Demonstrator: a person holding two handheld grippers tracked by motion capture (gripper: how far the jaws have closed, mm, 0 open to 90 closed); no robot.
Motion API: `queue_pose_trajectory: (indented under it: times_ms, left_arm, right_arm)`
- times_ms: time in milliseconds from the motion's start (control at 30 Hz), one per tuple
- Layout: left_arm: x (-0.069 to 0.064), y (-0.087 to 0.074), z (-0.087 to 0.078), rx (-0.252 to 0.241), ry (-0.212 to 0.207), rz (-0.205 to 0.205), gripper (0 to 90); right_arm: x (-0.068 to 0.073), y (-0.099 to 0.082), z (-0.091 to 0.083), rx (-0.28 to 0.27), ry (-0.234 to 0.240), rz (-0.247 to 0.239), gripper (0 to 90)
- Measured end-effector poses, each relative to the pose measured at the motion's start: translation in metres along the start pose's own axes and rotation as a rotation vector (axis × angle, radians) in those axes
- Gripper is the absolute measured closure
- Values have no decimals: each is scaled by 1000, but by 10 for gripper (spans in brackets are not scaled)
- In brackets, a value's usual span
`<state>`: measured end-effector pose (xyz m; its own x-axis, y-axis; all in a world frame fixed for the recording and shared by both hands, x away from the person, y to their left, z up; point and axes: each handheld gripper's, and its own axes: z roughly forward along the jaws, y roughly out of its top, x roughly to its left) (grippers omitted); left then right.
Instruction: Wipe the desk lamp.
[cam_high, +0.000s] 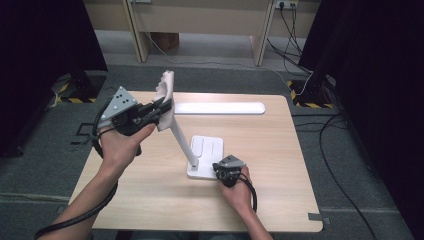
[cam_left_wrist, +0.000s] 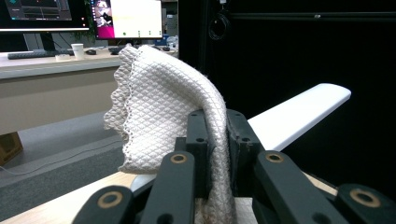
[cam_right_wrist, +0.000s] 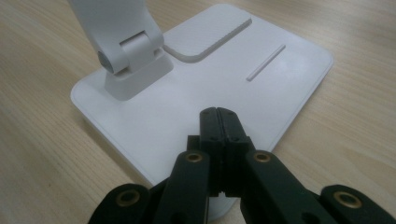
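1. Clearly, the work in hand is wiping a white desk lamp (cam_high: 192, 145) with a white waffle-weave cloth (cam_high: 166, 97). The cloth is already pinched and lies against the upper part of the lamp's slanted stem, just in front of the left gripper (cam_high: 162, 107).
2. I judge that the wiping is in progress; how much of the lamp is already clean I cannot tell. The long lamp head (cam_high: 220, 108) and the flat base (cam_high: 206, 155) probably remain.
3. The left gripper has its jaws nearly closed on the cloth, which stands up above them and folds over.
4. The left hand (cam_high: 122, 142) holds its tool raised above the wooden table (cam_high: 150, 190), pointing to the stem.
5. The right gripper (cam_high: 226, 172) has its jaws fully closed with nothing between; the tips press down on the near edge of the base, apparently to steady it.
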<state>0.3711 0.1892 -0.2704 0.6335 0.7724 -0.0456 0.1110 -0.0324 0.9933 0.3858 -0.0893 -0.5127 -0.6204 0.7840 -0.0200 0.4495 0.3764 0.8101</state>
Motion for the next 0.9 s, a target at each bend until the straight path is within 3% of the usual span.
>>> queue_pose_trajectory:
  times_ms: [667,900]
  left_arm:
    - [-12,3,16,12,-20,25,811]
    - [-19,8,23,36,-32,52,811]
  right_arm:
    - [1,0,0,-2,-4,-10,900]
    - [0,-1,0,-8,-5,-5,900]
